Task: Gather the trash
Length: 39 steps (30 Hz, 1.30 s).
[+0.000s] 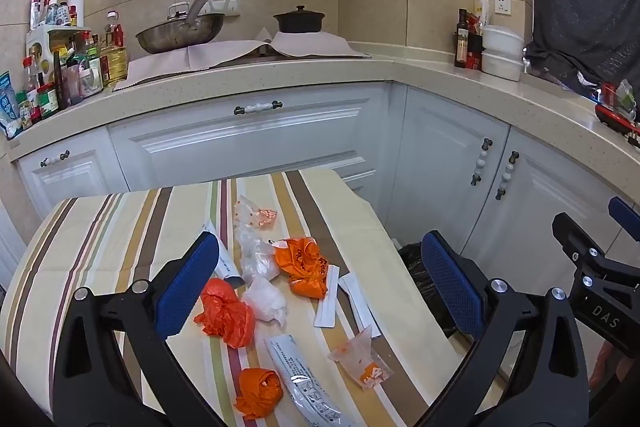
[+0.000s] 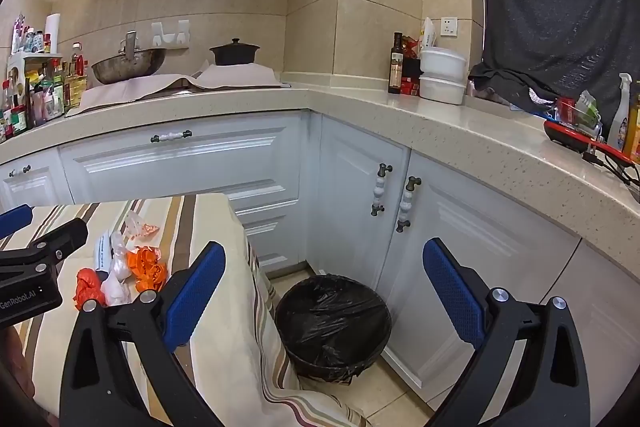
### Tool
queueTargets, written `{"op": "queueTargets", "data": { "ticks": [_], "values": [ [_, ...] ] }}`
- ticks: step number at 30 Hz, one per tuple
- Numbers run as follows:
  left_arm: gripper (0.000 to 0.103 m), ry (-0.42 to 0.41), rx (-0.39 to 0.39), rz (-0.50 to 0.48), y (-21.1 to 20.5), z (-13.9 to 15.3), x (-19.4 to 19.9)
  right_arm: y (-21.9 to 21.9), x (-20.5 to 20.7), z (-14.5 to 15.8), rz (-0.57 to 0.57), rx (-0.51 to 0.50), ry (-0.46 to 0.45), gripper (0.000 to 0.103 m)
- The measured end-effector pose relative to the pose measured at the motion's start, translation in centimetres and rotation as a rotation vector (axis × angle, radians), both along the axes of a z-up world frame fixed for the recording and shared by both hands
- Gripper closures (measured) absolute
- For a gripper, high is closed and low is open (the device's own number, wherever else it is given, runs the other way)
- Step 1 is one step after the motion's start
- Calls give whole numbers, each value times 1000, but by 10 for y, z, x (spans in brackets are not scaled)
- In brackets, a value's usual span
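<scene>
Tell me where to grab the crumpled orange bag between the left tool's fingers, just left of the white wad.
Take the crumpled orange bag across its bunched middle, coming down from above with the open left tool. It lies as a loose lump on the striped tablecloth, so there is no edge to slide under. The white wad touches its right side; close front to back, probably.

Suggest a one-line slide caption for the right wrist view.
Open right claw hovers over a black-lined trash bin beside a striped table strewn with crumpled wrappers.
</scene>
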<state>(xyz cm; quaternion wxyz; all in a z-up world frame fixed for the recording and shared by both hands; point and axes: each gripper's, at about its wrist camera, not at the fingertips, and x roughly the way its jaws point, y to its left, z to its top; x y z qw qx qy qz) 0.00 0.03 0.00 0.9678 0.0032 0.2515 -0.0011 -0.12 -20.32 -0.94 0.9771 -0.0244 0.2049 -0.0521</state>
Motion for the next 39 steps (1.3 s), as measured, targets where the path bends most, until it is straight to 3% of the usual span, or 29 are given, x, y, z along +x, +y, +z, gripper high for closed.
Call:
{"op": "queueTargets", "data": {
  "ticks": [39],
  "values": [
    [4, 15, -5, -2, -5, -9, 4, -5, 0, 1, -5, 4, -4, 7]
  ]
}}
